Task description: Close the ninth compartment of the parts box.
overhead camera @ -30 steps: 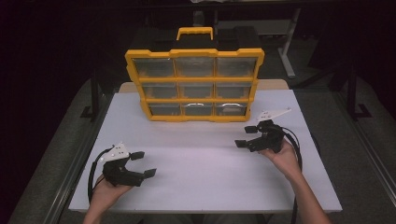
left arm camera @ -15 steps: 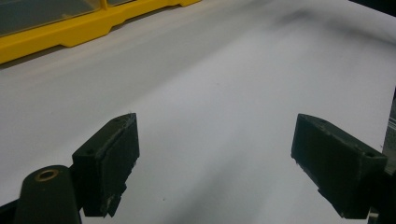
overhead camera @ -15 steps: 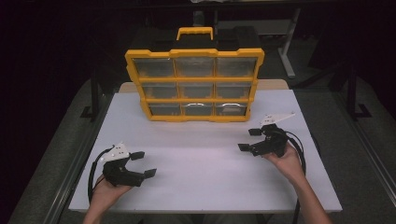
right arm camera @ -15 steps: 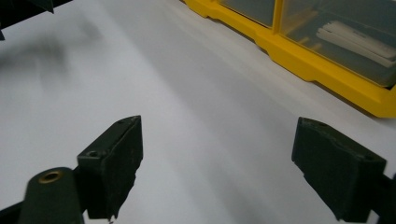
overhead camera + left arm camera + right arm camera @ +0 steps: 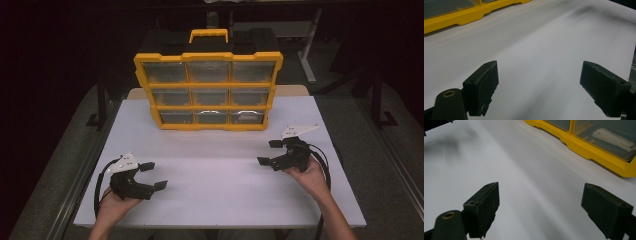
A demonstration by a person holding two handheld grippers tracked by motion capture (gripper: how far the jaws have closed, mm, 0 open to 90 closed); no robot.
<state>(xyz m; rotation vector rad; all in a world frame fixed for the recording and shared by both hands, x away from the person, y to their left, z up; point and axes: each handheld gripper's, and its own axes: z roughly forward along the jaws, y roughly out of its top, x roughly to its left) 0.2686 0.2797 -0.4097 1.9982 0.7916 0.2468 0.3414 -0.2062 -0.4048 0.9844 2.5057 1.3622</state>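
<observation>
A yellow organizer case with clear-fronted compartments and a handle on top stands upright at the back of the white table. My left gripper rests low at the near left, held by a hand; it is open, with bare tabletop between its jaws. At the near right, in front of the case's right end, my right gripper is open too. Its jaws have just been opening a little wider, and nothing lies between them. The case's lower edge runs across the right gripper view's upper right.
White parts lie inside a lower compartment of the case. The case's yellow base crosses the top left of the left gripper view. Black cables trail from both grippers. Dark floor and metal frames surround the table.
My right gripper has drawn back slightly toward the near edge, and its jaws stand a touch wider. The left gripper has stayed where it was.
</observation>
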